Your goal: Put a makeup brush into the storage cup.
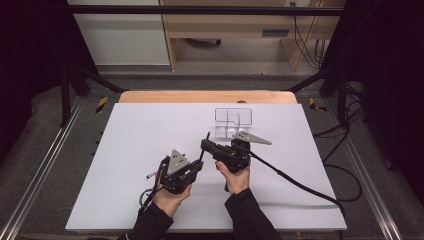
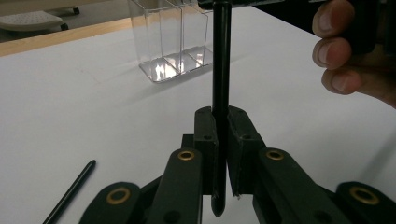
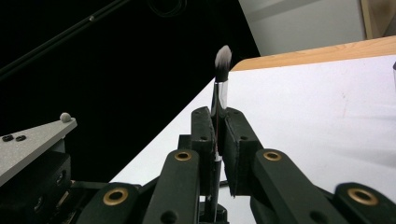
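Both hands rest low on the worktop (image 1: 125,150); left gripper (image 2: 222,128) and right gripper (image 3: 218,122) each clamp the same makeup brush (image 3: 222,74), held upright.

High view looking forward and down from person's side, taking in whole white table (image 1: 150,150) from well above.

Left gripper view riding close over table, facing clear organizer (image 2: 170,39) near far edge; same clear organizer (image 1: 233,122) showing in high view.

Right gripper view sitting low and close, facing along table (image 3: 327,116) toward its edge and dark surround.
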Tool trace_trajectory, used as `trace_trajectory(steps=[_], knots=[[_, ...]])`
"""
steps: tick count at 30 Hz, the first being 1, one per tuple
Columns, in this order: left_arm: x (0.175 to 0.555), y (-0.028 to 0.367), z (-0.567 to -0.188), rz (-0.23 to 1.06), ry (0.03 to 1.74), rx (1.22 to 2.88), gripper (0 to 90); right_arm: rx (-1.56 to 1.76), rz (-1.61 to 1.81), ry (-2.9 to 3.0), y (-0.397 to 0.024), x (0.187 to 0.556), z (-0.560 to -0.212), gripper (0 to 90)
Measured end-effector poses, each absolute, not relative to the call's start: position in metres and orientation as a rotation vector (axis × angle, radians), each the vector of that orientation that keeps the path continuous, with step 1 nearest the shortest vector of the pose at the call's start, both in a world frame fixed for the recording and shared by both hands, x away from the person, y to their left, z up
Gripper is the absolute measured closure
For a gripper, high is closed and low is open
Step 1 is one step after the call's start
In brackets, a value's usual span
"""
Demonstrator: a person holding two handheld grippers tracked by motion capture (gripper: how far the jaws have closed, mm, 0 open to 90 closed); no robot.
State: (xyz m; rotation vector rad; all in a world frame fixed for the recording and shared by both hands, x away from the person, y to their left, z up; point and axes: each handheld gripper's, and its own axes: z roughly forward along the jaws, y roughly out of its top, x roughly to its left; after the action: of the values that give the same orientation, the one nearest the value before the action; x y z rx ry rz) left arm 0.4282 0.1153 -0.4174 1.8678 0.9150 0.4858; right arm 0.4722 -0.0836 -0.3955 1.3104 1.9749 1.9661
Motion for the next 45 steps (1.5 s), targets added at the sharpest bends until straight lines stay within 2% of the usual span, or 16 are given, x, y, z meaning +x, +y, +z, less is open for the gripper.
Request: trace_trajectory(steps=[3, 12, 29, 32, 45], knots=[[0.429, 0.116, -0.417, 0.483, 0.905, 1.872, 81.2, 1.302, 1.971, 1.973, -0.084, 0.472, -0.394, 84.0], [0.431, 0.123, -0.413, 0.471, 0.877, 1.893, 58.1, 1.24, 1.928, 1.951, -0.091, 0.471, -0.387, 84.0], [0.431, 0.151, -0.408, 0.488, 0.817, 1.913, 28.3, 1.141, 1.849, 1.95, -0.102, 0.47, -0.376, 84.0], [0.432, 0.156, -0.407, 0.489, 0.818, 1.901, 24.2, 1.134, 1.84, 1.95, -0.103, 0.47, -0.375, 84.0], [0.433, 0.185, -0.4, 0.515, 0.855, 1.852, 16.8, 1.112, 1.821, 1.929, -0.11, 0.472, -0.368, 84.0]])
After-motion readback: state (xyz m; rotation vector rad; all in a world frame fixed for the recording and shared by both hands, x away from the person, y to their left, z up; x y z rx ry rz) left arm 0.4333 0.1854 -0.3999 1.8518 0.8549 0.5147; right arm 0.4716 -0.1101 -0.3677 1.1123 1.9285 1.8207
